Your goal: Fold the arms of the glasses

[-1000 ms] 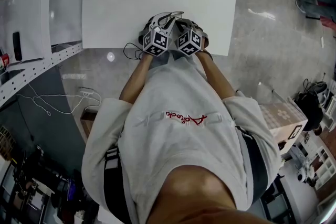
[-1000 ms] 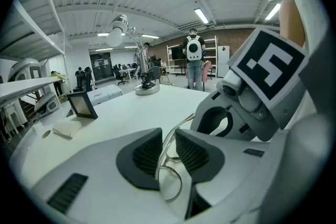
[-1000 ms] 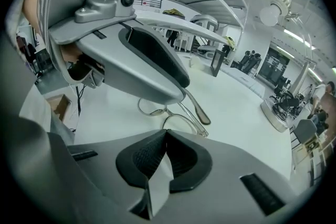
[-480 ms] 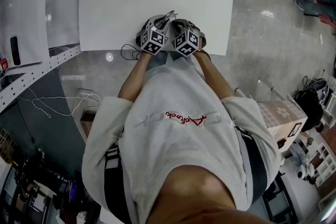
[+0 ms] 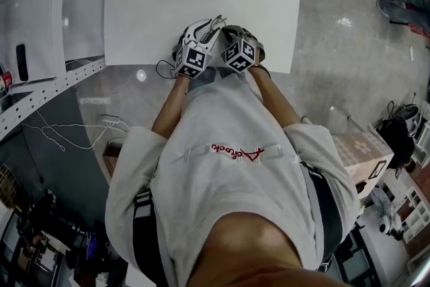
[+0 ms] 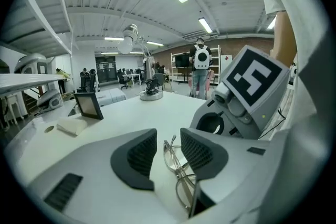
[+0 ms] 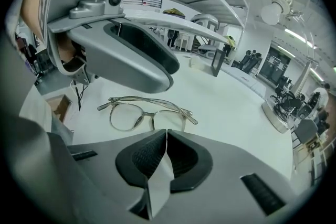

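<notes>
Glasses lay on the white table, near its front edge. Left gripper jaws had just been opening, spread w/ frame between, pads off it. Right gripper jaws were pressed together, empty. Frame prob. light, thin, fragile: take arms near hinges, gently.

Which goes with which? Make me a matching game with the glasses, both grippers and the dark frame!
Things: 1 glasses; 2 left gripper; 3 right gripper; 4 dark frame.
States: A jaws together; B standing upright far back; C lying flat on the table; D jaws apart.
Pairs: 1-C, 2-D, 3-A, 4-B.
The left gripper's jaws have just been opening, the glasses showing between them, unpinched.
</notes>
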A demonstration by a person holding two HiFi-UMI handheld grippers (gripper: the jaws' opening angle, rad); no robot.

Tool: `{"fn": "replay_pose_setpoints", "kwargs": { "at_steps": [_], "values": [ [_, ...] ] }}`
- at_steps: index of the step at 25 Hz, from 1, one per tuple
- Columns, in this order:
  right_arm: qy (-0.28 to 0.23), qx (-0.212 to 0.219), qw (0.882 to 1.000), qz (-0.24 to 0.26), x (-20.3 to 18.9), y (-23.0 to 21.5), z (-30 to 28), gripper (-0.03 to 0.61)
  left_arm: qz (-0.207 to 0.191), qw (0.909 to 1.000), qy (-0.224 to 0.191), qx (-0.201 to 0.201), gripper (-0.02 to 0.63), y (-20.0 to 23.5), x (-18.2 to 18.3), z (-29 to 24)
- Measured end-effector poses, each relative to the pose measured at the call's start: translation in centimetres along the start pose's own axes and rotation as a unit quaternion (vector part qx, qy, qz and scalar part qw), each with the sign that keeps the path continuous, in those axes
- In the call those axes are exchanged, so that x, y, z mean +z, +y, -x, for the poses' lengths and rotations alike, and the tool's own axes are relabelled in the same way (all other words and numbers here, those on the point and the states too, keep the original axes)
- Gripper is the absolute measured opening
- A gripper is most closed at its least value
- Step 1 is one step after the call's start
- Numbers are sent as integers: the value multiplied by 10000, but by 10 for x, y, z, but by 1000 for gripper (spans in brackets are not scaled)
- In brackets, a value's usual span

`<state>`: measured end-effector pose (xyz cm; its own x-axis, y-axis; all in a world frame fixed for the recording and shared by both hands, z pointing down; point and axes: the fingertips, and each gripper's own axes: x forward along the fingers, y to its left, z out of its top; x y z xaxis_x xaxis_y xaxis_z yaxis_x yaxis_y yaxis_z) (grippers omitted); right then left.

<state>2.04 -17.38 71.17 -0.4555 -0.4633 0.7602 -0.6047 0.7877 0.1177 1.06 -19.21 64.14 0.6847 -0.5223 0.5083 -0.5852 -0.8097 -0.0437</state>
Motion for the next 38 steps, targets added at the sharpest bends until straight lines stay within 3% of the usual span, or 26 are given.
{"fn": "replay_pose_setpoints", "kwargs": {
  "at_steps": [3,11,13,16,22,24,28,32,34,38],
  "values": [
    [-40,-19,9999,-106,2,-3,2,52,157,9995,-123,236,164,12,4,11],
    [-479,-409,9978,-200,27,-19,27,55,471,9959,-367,682,160,40,6,40],
    [-593,-523,9966,-238,33,-20,36,51,460,9954,-407,741,127,41,9,46],
    [-692,-651,9952,-238,40,-19,45,8,418,9946,-543,774,37,41,15,53],
    [-1049,-894,9892,-507,56,-14,63,8,419,9947,-724,600,29,34,21,62],
    [-1556,-939,9776,-1062,67,-16,75,6,479,9941,-815,532,29,32,24,67],
    [-2825,-882,9229,-2462,86,-21,111,6,639,9920,-1010,402,29,29,26,79],
    [-3551,-782,8762,-3163,96,-20,136,6,789,9886,-1246,295,29,28,28,90],
    [-3771,-736,8619,-3310,98,-19,147,6,777,9884,-1281,267,29,23,29,93],
    [-4022,-765,8475,-3378,95,-19,168,6,950,9836,-1496,323,29,14,35,105]
  ]
}}
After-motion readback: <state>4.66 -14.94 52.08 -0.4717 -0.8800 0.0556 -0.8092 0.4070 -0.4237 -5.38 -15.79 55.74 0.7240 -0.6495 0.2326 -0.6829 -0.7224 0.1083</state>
